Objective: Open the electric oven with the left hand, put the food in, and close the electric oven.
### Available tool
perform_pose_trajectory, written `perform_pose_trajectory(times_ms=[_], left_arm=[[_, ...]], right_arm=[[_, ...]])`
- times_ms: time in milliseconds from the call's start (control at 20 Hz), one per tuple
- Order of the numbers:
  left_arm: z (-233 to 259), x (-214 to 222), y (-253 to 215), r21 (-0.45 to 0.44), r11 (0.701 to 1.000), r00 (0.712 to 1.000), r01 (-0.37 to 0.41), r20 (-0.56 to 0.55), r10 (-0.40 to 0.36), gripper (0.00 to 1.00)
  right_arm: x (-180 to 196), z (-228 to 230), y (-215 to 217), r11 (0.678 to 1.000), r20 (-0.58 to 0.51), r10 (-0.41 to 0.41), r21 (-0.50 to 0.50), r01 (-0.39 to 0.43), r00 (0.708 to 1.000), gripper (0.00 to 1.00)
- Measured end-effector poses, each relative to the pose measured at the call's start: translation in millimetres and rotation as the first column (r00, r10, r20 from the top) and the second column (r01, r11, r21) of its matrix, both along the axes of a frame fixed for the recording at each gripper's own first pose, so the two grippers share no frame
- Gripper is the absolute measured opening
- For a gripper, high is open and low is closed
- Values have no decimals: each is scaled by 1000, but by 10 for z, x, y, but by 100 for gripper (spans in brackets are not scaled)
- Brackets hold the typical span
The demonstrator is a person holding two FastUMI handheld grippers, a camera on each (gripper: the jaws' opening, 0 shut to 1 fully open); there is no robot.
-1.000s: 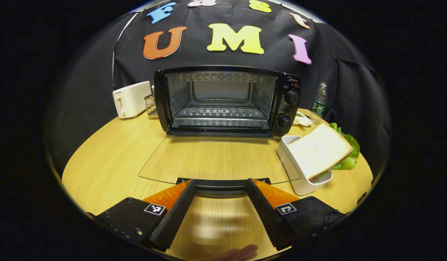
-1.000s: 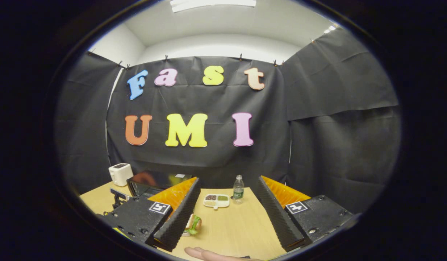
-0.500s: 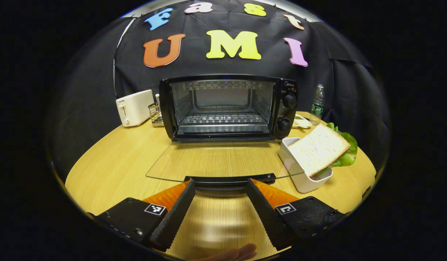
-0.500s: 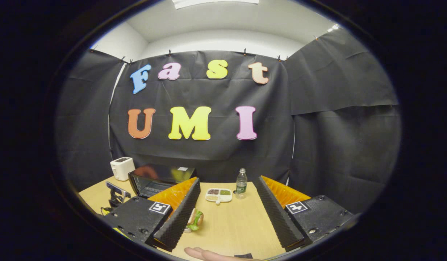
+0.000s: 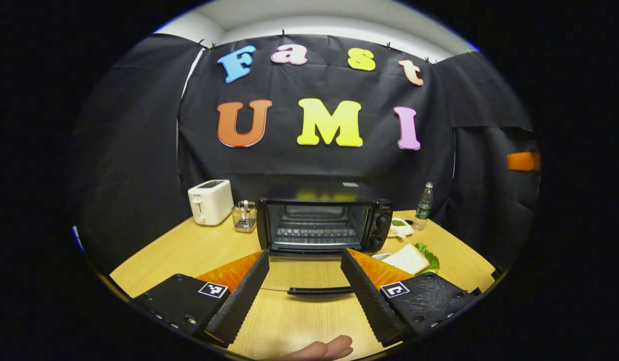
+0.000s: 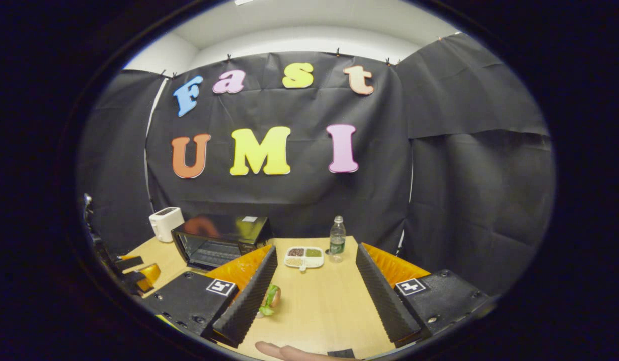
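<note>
The black electric oven (image 5: 314, 225) stands at the back of the wooden table (image 5: 189, 250). Its glass door lies flat toward me, the handle (image 5: 319, 290) between my left fingers but apart from them. My left gripper (image 5: 304, 254) is open and holds nothing. A sandwich (image 5: 412, 258) of white bread and lettuce rests on a white tray right of the door. In the right gripper view the oven (image 6: 219, 240) sits at left and the sandwich (image 6: 270, 298) lies beside one finger. My right gripper (image 6: 315, 250) is open and hangs high over the table. The left gripper (image 6: 131, 271) shows at the left edge.
A white toaster (image 5: 210, 201) and a small wire rack (image 5: 244, 216) stand left of the oven. A water bottle (image 6: 336, 239) and a divided dish (image 6: 303, 256) of condiments sit behind the sandwich. Black cloth walls close in the table's back and sides.
My left gripper has drawn back and up from the door handle, so the oven looks smaller and farther. In the right gripper view the left gripper has come into sight at the left edge.
</note>
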State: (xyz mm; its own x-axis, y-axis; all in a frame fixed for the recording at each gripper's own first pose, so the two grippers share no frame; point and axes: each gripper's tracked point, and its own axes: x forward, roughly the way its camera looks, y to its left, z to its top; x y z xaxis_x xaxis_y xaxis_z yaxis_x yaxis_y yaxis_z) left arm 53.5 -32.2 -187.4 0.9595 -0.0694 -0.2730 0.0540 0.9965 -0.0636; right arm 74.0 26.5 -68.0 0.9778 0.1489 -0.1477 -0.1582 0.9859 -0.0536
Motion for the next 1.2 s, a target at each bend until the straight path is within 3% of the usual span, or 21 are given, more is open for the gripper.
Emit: perform_pose_trajectory(times_ms=[50, 450, 550, 600, 650, 700, 900, 1150, 1200], left_arm=[[152, -44, 28, -7, 1000, 1000, -4, 29, 4, 95], [959, -452, 272, 5, 999, 980, -45, 193, 43, 95], [1024, -529, 291, 8, 999, 976, -51, 214, 48, 95], [1025, -566, 304, 14, 998, 974, -54, 220, 49, 95], [1044, -574, 308, 19, 998, 973, -57, 226, 52, 95], [1055, -595, 320, 22, 998, 972, -63, 229, 56, 95], [1030, -579, 244, 33, 998, 972, -56, 230, 47, 95], [930, -504, 156, 57, 997, 978, -57, 205, 44, 95], [922, -485, 139, 61, 996, 978, -58, 202, 45, 95]], right_arm=[[60, -60, 20, 1000, -19, 5, 6, -5, 1000, 100], [572, -689, 282, 998, -143, 68, 6, -68, 987, 100], [696, -919, 356, 995, -207, 97, 19, -95, 973, 100], [742, -1044, 396, 993, -249, 117, 37, -111, 962, 93], [804, -1138, 451, 990, -286, 141, 62, -128, 948, 100], [825, -1254, 479, 986, -319, 164, 81, -146, 934, 100], [1075, -1686, 624, 971, -452, 237, 142, -193, 860, 97], [1111, -2162, 912, 920, -618, 392, 259, -294, 681, 90], [1108, -2201, 940, 908, -636, 418, 284, -308, 648, 77]])
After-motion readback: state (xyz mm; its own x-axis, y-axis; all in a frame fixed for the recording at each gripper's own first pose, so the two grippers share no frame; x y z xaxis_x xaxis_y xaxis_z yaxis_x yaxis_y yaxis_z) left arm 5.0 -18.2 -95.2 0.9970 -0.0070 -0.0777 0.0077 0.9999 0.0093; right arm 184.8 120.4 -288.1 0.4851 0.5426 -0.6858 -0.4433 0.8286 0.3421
